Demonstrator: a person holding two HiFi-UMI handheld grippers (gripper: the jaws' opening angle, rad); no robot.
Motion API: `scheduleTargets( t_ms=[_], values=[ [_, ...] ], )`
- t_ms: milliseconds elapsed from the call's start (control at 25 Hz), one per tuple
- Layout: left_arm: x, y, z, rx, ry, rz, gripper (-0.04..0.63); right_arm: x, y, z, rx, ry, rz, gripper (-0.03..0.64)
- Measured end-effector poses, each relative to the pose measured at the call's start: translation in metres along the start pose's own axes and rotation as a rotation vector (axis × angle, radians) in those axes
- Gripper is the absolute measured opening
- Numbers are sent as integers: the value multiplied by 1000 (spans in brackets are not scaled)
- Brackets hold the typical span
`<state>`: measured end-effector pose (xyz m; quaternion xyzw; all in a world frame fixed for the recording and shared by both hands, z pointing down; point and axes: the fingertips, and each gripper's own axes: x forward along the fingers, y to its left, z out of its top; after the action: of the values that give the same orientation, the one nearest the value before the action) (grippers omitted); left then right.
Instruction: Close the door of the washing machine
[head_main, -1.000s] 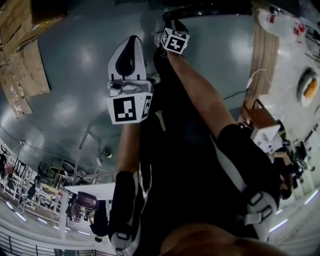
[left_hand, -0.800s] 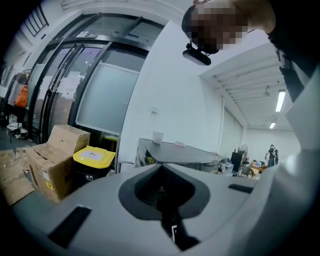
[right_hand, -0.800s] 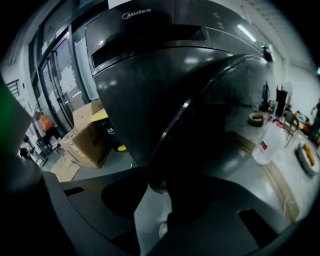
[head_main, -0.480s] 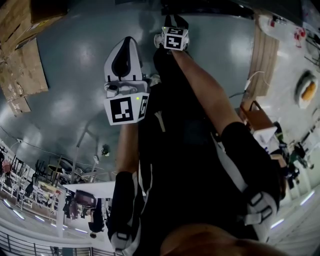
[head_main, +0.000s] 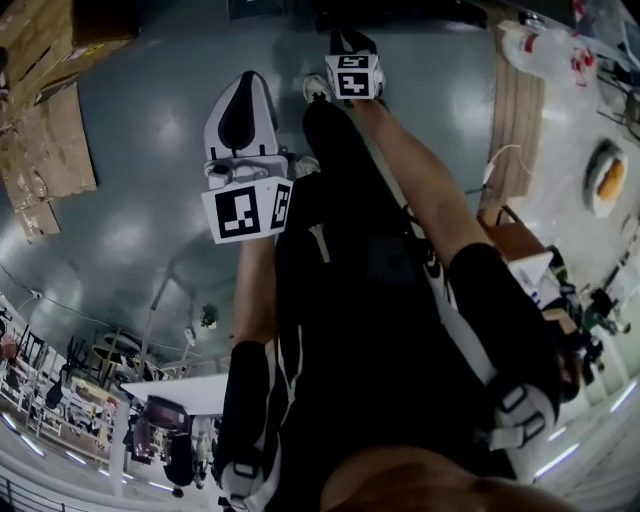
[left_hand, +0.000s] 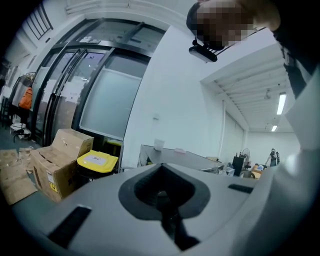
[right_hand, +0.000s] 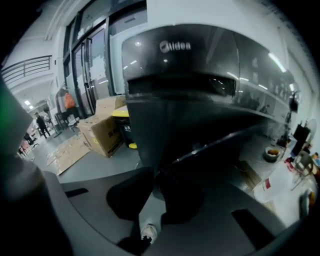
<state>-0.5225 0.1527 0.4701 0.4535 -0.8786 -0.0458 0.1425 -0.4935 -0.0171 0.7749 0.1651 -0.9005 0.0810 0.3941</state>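
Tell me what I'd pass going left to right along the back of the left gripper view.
Box → yellow bin → table → person, far off.

Looks onto a glossy grey floor (head_main: 130, 150) with flattened cardboard (head_main: 45, 150) at one side, cardboard boxes (left_hand: 55, 160) beside a yellow-lidded bin (left_hand: 97, 161) below dark-framed frosted glazing (left_hand: 107, 102), a plain white wall (left_hand: 170, 100), and ceiling strip lights (left_hand: 281, 103) over a far work area.
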Motion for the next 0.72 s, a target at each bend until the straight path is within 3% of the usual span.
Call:
scheduleTargets(
  t_ms=[200, 320, 720],
  values=[
    [-62, -26, 35, 5, -28, -28, 5, -91, 9, 19, -33, -59, 43, 17],
    [-99, -39, 58, -32, -47, -33, 5, -158, 15, 39, -18, -88, 78, 12],
    [-188, -109, 119, -42, -83, -112, 5, -401, 6, 117, 41, -338, 170, 6]
  ],
)
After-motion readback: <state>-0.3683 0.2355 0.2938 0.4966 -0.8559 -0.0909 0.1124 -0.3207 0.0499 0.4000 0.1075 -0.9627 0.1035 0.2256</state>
